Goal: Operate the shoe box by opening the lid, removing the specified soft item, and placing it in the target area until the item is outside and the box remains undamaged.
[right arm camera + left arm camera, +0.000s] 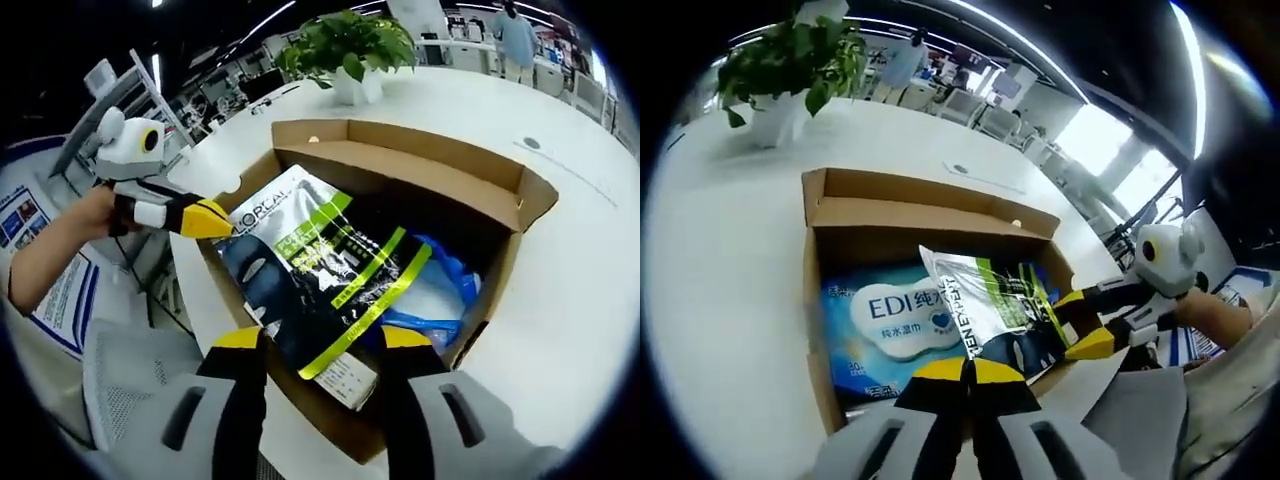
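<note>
An open brown cardboard shoe box [930, 212] [400, 152] stands on a white table. A black, green and white soft pouch [1000, 310] [320, 270] tilts up out of the box's near side. My right gripper [322, 340] [1085, 322] is shut on the pouch's lower edge. Under the pouch lies a blue wet-wipes pack [885, 320] [440, 290]. My left gripper [968, 372] [215, 218] is shut with nothing in it. It sits just outside the box's near corner, beside the pouch's top edge.
A potted green plant [790, 70] [350, 50] stands on the table [720, 280] [580, 250] beyond the box. A grey chair [120, 390] [1150, 410] is close to the table's near edge. A person [515, 35] stands far off among the desks.
</note>
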Demonstrator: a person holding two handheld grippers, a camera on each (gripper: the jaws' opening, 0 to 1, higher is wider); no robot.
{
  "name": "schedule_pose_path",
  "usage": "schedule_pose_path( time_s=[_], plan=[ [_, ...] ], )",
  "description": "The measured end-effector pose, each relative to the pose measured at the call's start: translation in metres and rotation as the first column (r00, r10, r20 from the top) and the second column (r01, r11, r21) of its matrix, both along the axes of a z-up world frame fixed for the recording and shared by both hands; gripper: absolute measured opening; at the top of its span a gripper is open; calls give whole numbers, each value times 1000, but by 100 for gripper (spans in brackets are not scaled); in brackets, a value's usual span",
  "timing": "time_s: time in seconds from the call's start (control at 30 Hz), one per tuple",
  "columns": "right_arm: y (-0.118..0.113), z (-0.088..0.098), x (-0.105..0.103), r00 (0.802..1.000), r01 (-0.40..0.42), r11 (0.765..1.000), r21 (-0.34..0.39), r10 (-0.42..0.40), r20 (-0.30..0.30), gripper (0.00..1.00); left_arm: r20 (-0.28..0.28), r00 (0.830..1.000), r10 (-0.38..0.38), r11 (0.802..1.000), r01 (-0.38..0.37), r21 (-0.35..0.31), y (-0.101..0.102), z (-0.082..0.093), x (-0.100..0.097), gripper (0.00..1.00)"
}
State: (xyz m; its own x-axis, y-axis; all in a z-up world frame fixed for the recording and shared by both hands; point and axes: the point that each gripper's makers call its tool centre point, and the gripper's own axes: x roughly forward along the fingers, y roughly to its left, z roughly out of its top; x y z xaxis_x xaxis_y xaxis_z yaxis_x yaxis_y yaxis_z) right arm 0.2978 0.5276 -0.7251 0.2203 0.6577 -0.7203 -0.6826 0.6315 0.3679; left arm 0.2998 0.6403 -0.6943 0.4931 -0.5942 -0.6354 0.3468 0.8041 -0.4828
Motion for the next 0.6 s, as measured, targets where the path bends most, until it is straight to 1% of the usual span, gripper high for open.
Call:
schedule_pose_path(
  time_s=[0.1, 0.17, 0.3, 0.37, 0.47, 0.53, 0.57, 0.6],
  plan=[
    [4, 0, 1, 1000, 18, 1000, 15, -18, -20, 37, 4, 1000, -5, 1000, 5, -1, 0, 1, 0, 0],
    [6, -1, 1, 998, 38, 999, 24, -37, -46, 39, 6, 1000, -5, 1000, 5, 0, 0, 0, 0, 0],
    [8, -1, 3, 997, 62, 997, 35, -60, -52, 37, 6, 1000, -7, 1000, 7, 17, 2, -2, -1, 0],
    [10, 2, 5, 996, 80, 995, 54, -77, -50, 34, 7, 1000, -8, 1000, 8, 22, 3, -3, -2, 0],
    [10, 5, 11, 991, 123, 989, 83, -118, -60, 27, 7, 1000, -4, 1000, 4, 25, 4, -3, -2, 0],
    [11, 7, 13, 989, 139, 986, 91, -134, -63, 20, 9, 1000, -4, 1000, 4, 27, 4, -3, -3, 0],
    [9, 4, 14, 988, 150, 986, 73, -146, -60, 18, 10, 1000, -6, 1000, 6, 30, 3, -3, -3, 0],
    [9, 3, 14, 989, 142, 988, 67, -139, -54, 16, 12, 1000, -7, 999, 7, 36, 3, -4, -4, 0]
  ],
)
